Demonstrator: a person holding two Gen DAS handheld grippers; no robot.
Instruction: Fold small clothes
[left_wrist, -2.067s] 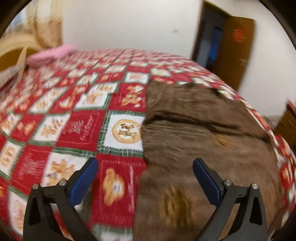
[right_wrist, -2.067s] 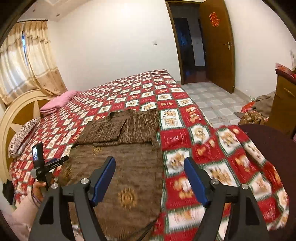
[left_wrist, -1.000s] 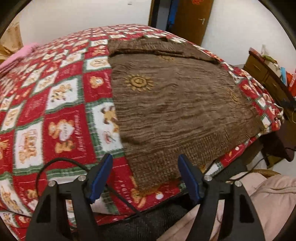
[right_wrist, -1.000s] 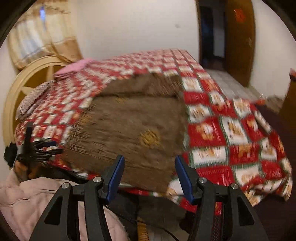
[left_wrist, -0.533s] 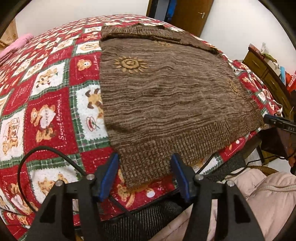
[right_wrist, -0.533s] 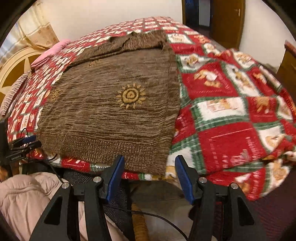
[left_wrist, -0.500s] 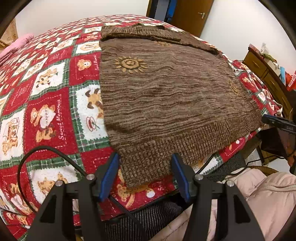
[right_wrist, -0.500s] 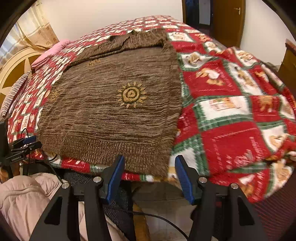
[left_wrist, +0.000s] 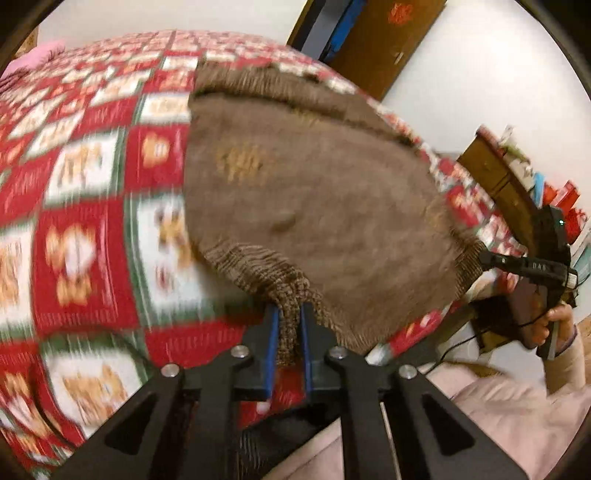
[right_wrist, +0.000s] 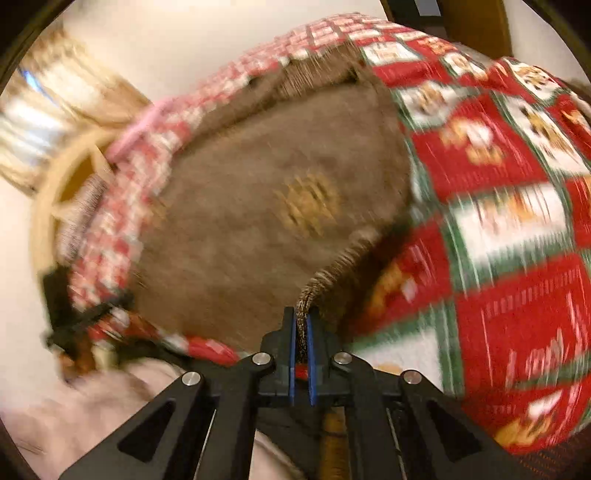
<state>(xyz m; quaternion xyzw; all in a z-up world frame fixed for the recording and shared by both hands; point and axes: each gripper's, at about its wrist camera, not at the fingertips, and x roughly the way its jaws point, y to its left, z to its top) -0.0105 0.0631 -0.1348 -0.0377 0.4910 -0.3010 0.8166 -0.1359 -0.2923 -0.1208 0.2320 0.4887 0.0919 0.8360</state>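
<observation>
Through the left wrist camera, your left gripper (left_wrist: 288, 325) has its two blue-padded fingers (left_wrist: 272, 343) pressed together on the ribbed hem of a brown knitted sweater (left_wrist: 314, 206), the knit bunched into a narrow rope between the pads. That corner of the hem is lifted off the bed, and the fabric fans out from the pinch in a broad, curved sheet. The knit looks coarse and fuzzy, with a tighter ribbed band along its lower edge and a blurred golden motif (left_wrist: 240, 166) woven into the body. The far end of the sweater lies on a quilted bedspread (left_wrist: 81, 206) patterned in red, white and green squares with small bear figures. At the right edge of this view, your right gripper (left_wrist: 484, 260) appears as a black bar meeting the opposite hem corner, with your right hand (left_wrist: 554, 325) wrapped around its handle. A brown wooden door (left_wrist: 388, 40) stands behind the bed.

Through the right wrist camera, your right gripper (right_wrist: 302, 328) is likewise clamped on the ribbed hem, a thin strip of knit squeezed upright between its blue pads (right_wrist: 291, 350). The sweater (right_wrist: 258, 206) rises from the pinch and spreads back over the bedspread (right_wrist: 509, 229), a second golden motif (right_wrist: 310, 203) near its middle. Motion blur softens everything. A pale wooden headboard (right_wrist: 62, 177) with a curved rim and beige curtains (right_wrist: 55, 92) sit at the left.
</observation>
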